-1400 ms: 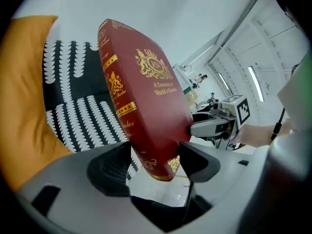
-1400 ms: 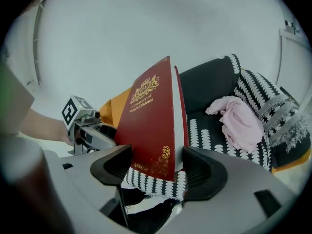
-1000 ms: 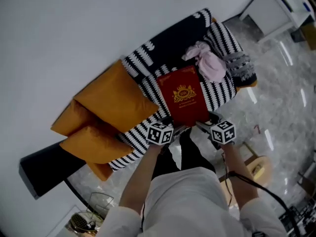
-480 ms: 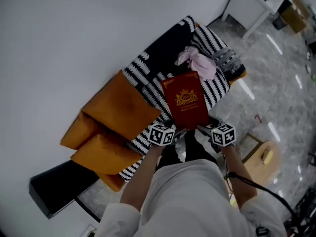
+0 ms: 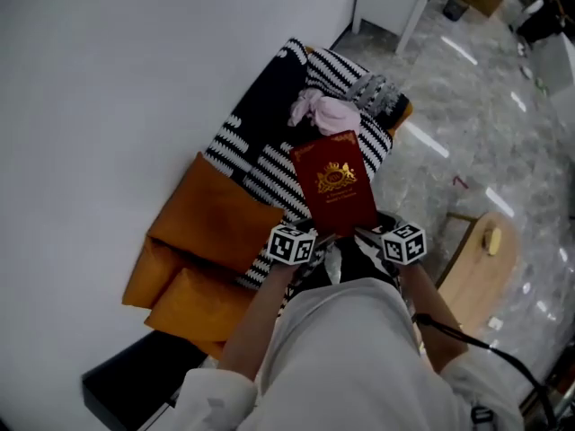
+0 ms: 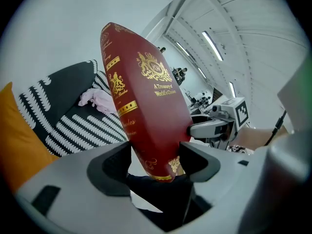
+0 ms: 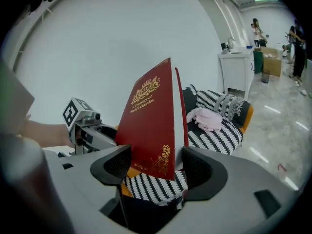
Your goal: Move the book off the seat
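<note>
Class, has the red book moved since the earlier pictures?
Yes: the red book has shifted slightly away from the orange cushions, toward the pink cloth.

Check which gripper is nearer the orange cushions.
Left. The left gripper, shut on the book at its near left corner, sits just beside the cushions. The right gripper grips the book's near right corner, on the far side from them.

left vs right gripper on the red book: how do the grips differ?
Left gripper clamps the red book at its spine corner, gold-banded spine toward its camera; right gripper clamps the open-edge corner, page edges showing. In the head view, left gripper is at the book's lower left, right gripper at its lower right. Shared: both shut on the book's bottom end, holding it above the striped seat.
</note>
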{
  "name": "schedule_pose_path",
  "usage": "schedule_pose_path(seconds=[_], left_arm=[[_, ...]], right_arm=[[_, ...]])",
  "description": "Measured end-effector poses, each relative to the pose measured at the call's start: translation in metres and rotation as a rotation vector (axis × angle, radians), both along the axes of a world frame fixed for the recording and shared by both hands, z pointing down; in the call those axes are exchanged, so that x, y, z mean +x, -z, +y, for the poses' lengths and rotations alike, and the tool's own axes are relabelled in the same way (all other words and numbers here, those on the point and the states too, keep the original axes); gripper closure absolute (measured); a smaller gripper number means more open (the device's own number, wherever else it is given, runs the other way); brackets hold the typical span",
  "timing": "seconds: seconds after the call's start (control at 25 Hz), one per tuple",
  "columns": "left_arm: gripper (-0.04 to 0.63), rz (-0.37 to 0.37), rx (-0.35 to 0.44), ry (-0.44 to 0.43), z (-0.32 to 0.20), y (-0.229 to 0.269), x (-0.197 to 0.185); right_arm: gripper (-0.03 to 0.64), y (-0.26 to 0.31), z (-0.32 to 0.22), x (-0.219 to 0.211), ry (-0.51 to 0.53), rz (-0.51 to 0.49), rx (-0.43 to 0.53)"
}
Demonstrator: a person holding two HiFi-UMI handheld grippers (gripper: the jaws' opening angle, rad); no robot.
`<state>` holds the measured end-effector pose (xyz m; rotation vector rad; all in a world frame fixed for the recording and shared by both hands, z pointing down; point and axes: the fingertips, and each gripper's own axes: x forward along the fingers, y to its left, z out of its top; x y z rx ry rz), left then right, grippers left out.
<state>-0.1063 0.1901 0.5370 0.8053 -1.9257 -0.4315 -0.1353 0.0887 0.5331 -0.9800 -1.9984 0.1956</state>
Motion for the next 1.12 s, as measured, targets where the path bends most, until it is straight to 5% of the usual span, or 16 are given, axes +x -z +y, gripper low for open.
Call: schedule_pose_path(seconds=[1.12], left_arm=[[0.288,-0.047,-0.022,-0.566,-0.146,0.008,0.06]], right_arm=[[0.268,0.003,-0.145,0.121,-0.55,-0.057,-0.042]])
